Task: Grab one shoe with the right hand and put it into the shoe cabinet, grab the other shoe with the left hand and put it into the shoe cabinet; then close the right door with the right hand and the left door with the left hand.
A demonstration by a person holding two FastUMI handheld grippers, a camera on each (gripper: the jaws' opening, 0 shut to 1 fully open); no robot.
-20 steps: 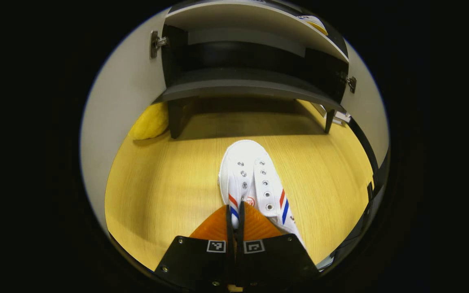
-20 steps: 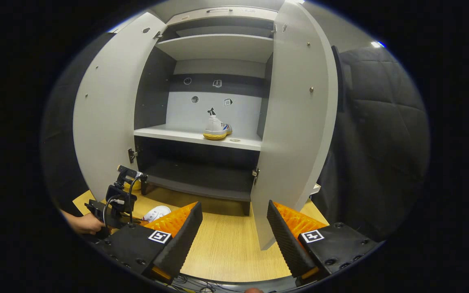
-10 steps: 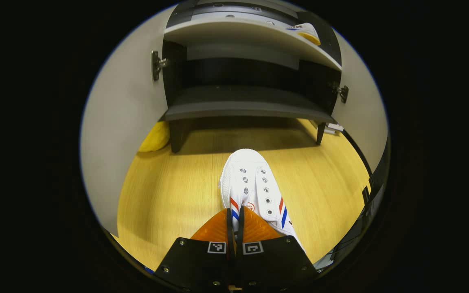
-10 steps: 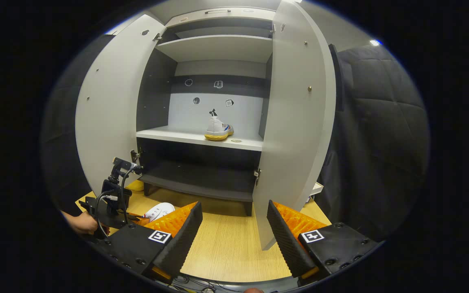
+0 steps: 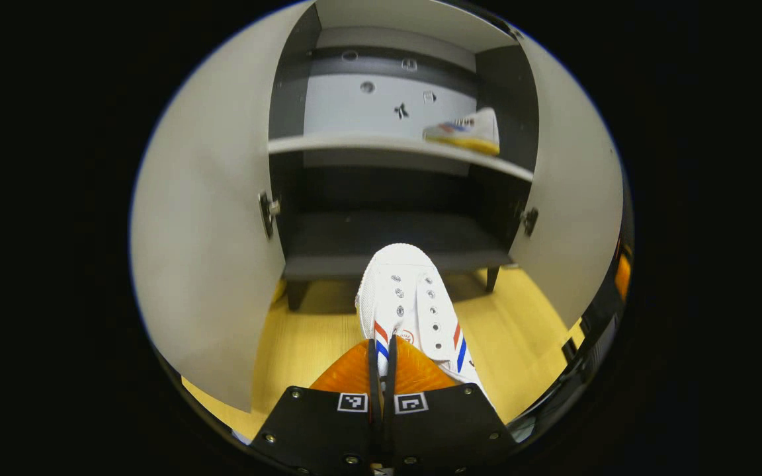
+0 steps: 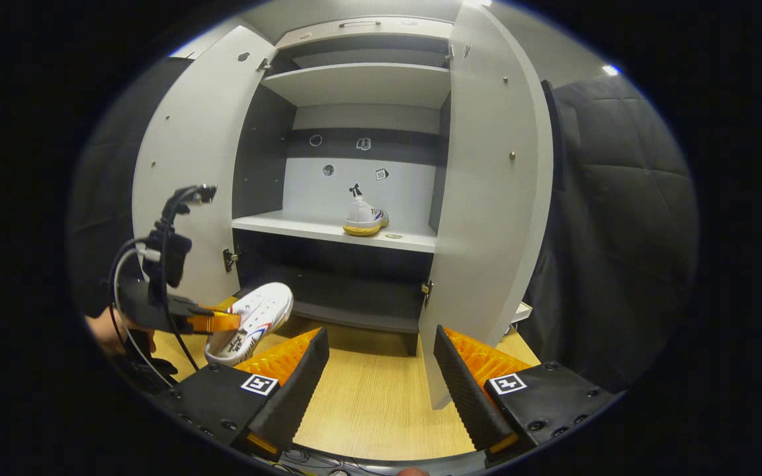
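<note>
Left gripper (image 5: 381, 360) has its jaws clamped on a white shoe (image 5: 407, 301), lifted off the wooden floor (image 5: 520, 344) before the cabinet (image 6: 354, 86). The right gripper view catches a hand (image 6: 106, 330) holding it, both doors (image 6: 182, 172) wide open. Other shoe (image 6: 364, 218) sits on the middle shelf (image 6: 315, 228). Right gripper (image 6: 381, 377) jaws spread, empty.

left gripper (image 5: 381, 360) now up off the floor, raised toward the shoe cabinet (image 6: 361, 86) | shoe (image 5: 411, 301) lifted with it, toe now level with the lowest shelf (image 5: 394, 254)
</note>
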